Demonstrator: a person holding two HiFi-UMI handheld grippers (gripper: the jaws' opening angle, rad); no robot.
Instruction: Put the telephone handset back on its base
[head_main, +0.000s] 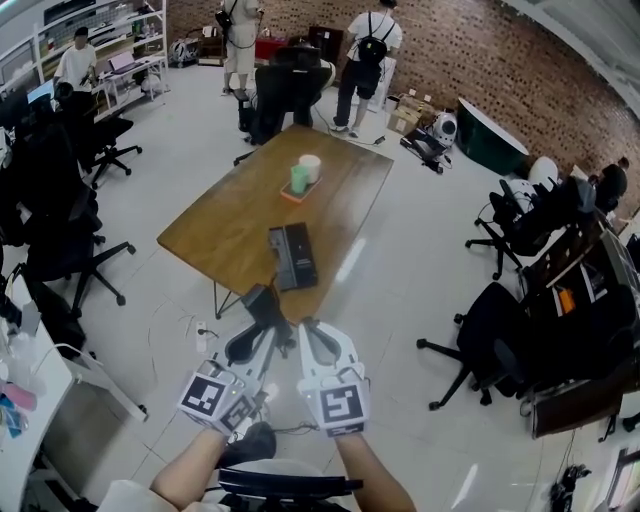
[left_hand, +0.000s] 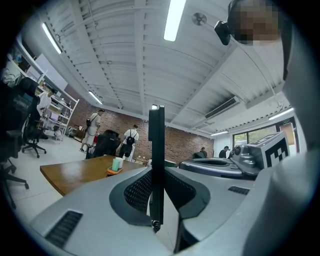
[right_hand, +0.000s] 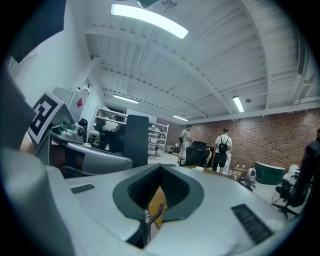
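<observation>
The black handset (head_main: 262, 303) is clamped in my left gripper (head_main: 266, 322), just off the near corner of the wooden table (head_main: 230, 225). In the left gripper view the handset (left_hand: 156, 140) stands edge-on and upright between the jaws of the left gripper (left_hand: 156, 200). The black telephone base (head_main: 292, 256) lies flat on the table close beyond it. My right gripper (head_main: 313, 330) hangs beside the left one, shut and empty. Under the right gripper (right_hand: 159, 184) a coiled cord (right_hand: 158, 210) shows, and the handset (right_hand: 136, 138) appears at its left.
Two cups on an orange tray (head_main: 303, 178) stand mid-table. Black office chairs (head_main: 62, 235) line the left and right sides. Several people (head_main: 366, 50) stand at the table's far end. A white desk edge (head_main: 40, 400) is near my left.
</observation>
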